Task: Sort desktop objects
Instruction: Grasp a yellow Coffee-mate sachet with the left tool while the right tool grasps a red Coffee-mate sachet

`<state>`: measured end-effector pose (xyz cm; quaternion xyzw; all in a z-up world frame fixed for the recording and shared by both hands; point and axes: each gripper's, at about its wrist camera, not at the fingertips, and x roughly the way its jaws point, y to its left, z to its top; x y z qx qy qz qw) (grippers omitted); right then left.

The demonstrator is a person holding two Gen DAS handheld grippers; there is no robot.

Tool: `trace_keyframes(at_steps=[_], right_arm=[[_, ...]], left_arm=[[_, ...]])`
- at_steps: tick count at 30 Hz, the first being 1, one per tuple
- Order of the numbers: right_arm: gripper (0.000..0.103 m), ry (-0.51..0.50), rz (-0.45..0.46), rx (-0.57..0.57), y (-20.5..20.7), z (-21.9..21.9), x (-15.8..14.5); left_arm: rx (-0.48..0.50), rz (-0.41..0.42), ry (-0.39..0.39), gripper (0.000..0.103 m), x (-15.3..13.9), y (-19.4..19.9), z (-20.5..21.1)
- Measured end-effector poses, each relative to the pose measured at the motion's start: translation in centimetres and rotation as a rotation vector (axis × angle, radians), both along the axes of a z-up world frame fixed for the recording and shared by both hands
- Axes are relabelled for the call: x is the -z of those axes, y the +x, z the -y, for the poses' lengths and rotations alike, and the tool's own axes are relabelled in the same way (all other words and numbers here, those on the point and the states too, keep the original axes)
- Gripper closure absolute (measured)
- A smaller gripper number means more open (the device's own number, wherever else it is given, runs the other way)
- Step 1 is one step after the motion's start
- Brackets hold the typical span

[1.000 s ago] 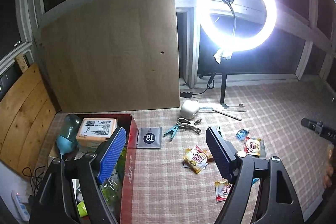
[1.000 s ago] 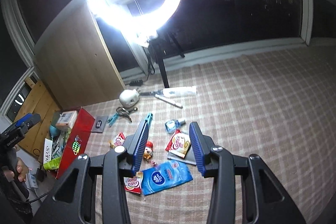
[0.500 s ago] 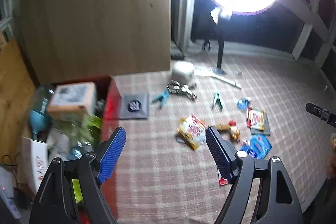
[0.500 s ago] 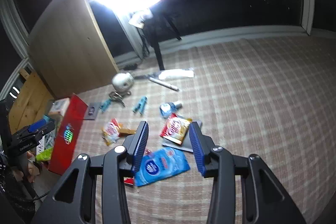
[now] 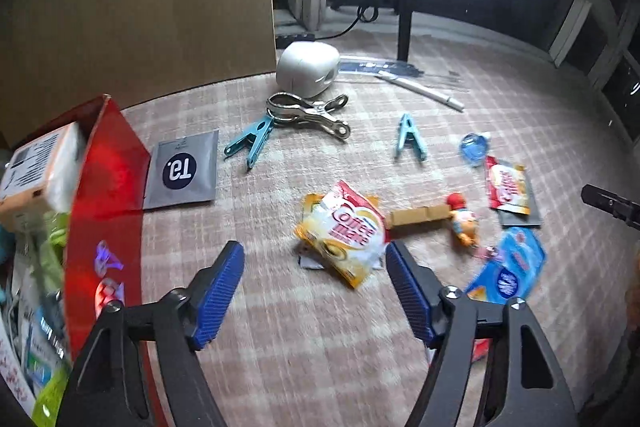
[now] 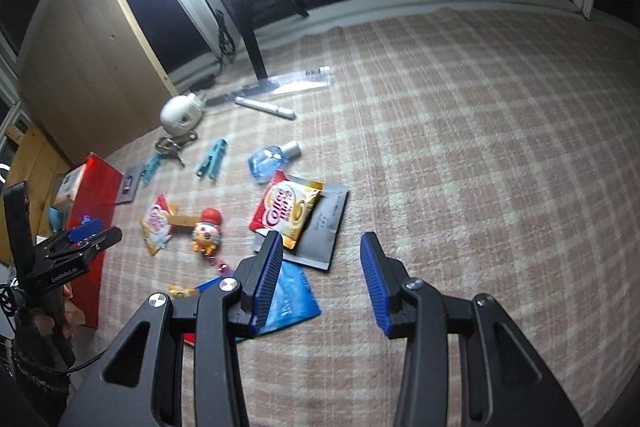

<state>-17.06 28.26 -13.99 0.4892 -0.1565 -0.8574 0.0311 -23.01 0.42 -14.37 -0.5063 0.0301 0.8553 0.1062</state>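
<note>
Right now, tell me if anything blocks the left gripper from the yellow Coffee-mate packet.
Nothing visible does. The left gripper is open and empty, and only bare checked cloth lies between it and the yellow Coffee-mate packet. The wooden block touches the packet's far right edge, outside the approach.

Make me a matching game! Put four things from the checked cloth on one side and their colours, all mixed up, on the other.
Things:
1. storage box
2. T9 sachet
3. wipes pack
4. round gadget near the board

Colours:
A. white
B. blue
C. red
D. grey

Pairs: 1-C, 2-D, 3-B, 4-A
</note>
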Motion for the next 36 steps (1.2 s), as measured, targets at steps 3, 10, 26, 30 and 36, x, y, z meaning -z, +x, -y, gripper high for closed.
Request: trace_keyframes(at_steps=[3, 10, 26, 30, 36], right_arm=[[0.063, -0.021, 0.026, -0.016, -1.1, 0.0, 1.4], [0.063, -0.034, 0.074, -0.032, -3.5, 0.7, 3.9], [0.063, 0.001, 0.050, -0.107, -6.7, 3.5, 4.7], [0.078, -0.035, 0.044, -0.098, -6.5, 2.7, 4.9], [0.071, -0.006, 0.054, -0.080, -6.7, 2.3, 4.7]], left_arm=[[0.019, 0.026, 0.001, 0.037, 1.6, -1.1, -0.5], [0.030, 0.056, 0.009, 0.042, 3.5, -1.9, -1.0], [0.084, 0.030, -0.013, 0.071, 3.9, -2.1, -2.2], [0.081, 0.027, 0.008, 0.079, 3.5, -2.0, -1.8], [0.081, 0.028, 0.041, 0.085, 3.1, -2.0, -1.2]])
